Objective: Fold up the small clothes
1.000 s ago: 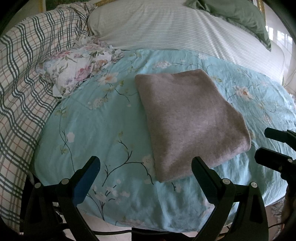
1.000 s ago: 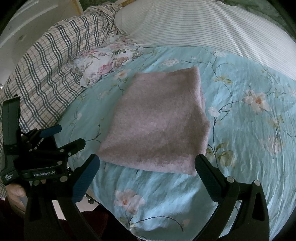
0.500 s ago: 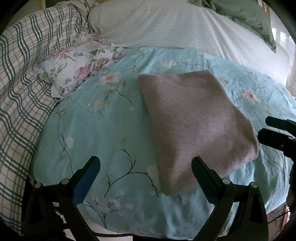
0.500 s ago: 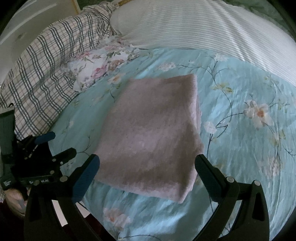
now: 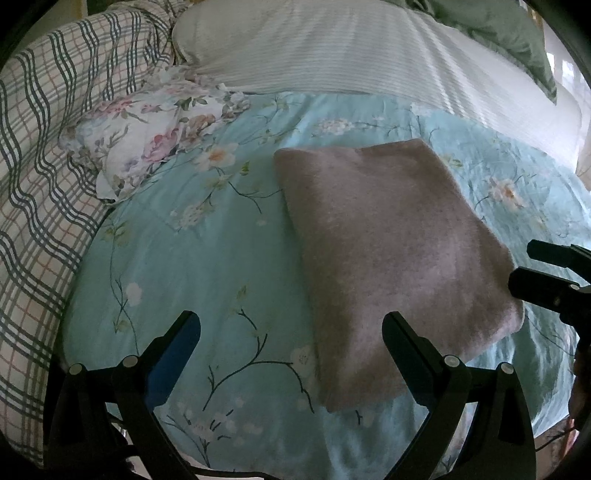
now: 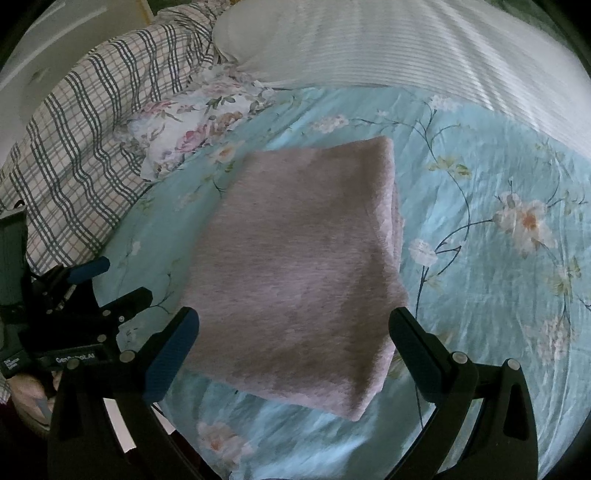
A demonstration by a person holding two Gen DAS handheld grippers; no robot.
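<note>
A folded mauve-grey knit garment [image 5: 388,251] lies flat on the light-blue floral bedsheet [image 5: 192,266]; it also shows in the right wrist view [image 6: 303,258]. My left gripper [image 5: 291,332] is open and empty, above the sheet by the garment's near left edge. My right gripper [image 6: 293,328] is open and empty, above the garment's near edge. The right gripper shows at the right edge of the left wrist view [image 5: 554,273]. The left gripper shows at the left of the right wrist view [image 6: 92,291].
A floral cloth [image 5: 147,140] lies bunched at the far left of the sheet. A plaid blanket [image 5: 40,155] covers the left side. A white striped pillow [image 5: 351,48] and a green cushion [image 5: 498,33] lie at the back. The bed edge runs just below the grippers.
Both grippers have moved forward and a little lower toward the garment, which now looks larger in both views. Both stayed open. The garment has not moved.
</note>
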